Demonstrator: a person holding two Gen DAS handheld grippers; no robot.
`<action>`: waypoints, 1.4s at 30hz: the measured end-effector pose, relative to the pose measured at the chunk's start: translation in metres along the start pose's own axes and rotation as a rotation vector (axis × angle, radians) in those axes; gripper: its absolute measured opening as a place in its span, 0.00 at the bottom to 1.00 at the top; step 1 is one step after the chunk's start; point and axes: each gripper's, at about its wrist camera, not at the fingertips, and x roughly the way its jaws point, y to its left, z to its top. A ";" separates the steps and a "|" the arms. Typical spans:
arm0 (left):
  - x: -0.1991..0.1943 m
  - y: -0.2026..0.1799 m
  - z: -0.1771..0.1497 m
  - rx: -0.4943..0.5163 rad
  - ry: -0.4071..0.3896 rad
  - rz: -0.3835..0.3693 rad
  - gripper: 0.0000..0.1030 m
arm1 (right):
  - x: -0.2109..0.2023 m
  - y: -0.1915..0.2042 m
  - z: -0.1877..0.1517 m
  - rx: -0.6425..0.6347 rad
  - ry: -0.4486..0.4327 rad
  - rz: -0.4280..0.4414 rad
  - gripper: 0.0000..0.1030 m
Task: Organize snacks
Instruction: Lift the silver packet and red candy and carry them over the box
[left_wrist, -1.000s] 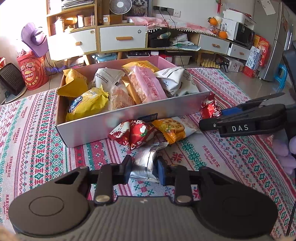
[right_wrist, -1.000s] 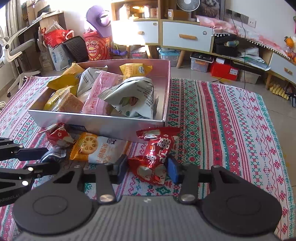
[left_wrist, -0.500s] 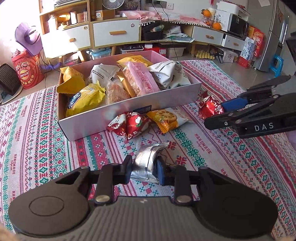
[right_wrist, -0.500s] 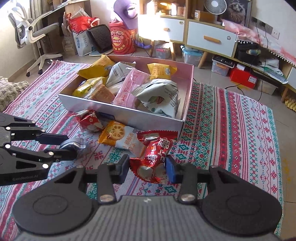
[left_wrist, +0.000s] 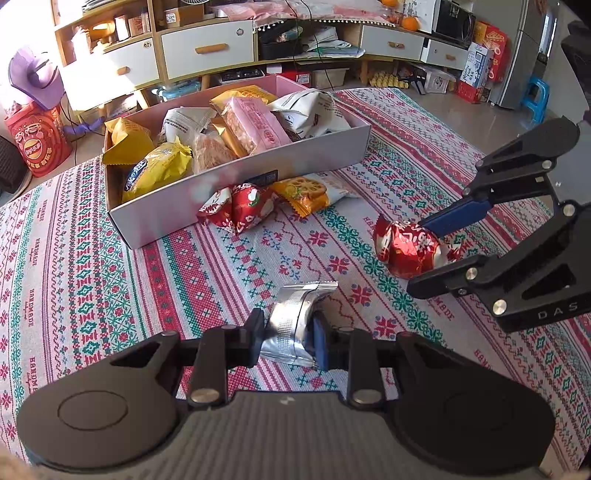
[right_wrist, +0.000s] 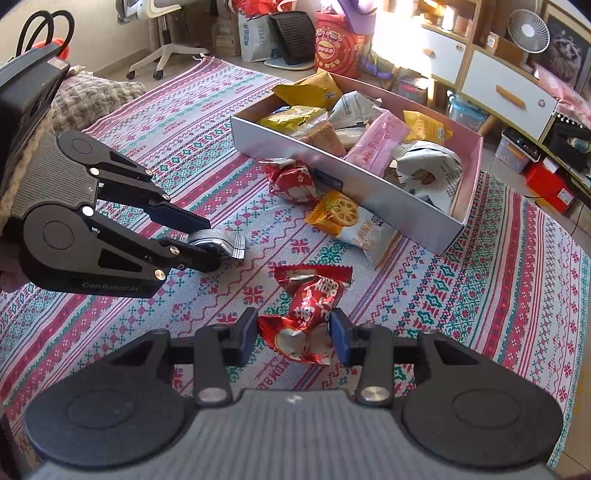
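Note:
My left gripper (left_wrist: 286, 341) is shut on a silver foil snack packet (left_wrist: 293, 325), held above the patterned cloth; it also shows in the right wrist view (right_wrist: 218, 242). My right gripper (right_wrist: 293, 332) is shut on a red foil snack packet (right_wrist: 308, 314), seen in the left wrist view (left_wrist: 408, 245) too. A pink box (left_wrist: 236, 188) full of snack bags stands ahead. A red packet (left_wrist: 240, 205) and an orange-and-white biscuit packet (left_wrist: 314, 190) lie on the cloth against the box's near wall.
The table is covered by a red, green and white patterned cloth (left_wrist: 74, 266). Behind it stand white cabinets with drawers (left_wrist: 207, 48), a red bucket (left_wrist: 35, 140) and floor clutter. An office chair (right_wrist: 162, 37) stands far left in the right wrist view.
Both grippers have lifted and pulled back from the box with their packets. The box and the two loose packets now lie farther away. The right gripper swung to the right of the left one.

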 end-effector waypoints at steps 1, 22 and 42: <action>-0.001 -0.002 -0.001 0.009 0.007 -0.001 0.32 | 0.000 0.002 0.000 -0.011 0.002 -0.006 0.37; 0.005 0.001 0.001 -0.035 0.031 -0.040 0.53 | 0.008 -0.012 -0.001 0.184 0.031 0.020 0.49; 0.002 -0.009 0.002 0.028 0.021 -0.011 0.32 | 0.013 -0.006 0.002 0.138 0.040 -0.045 0.33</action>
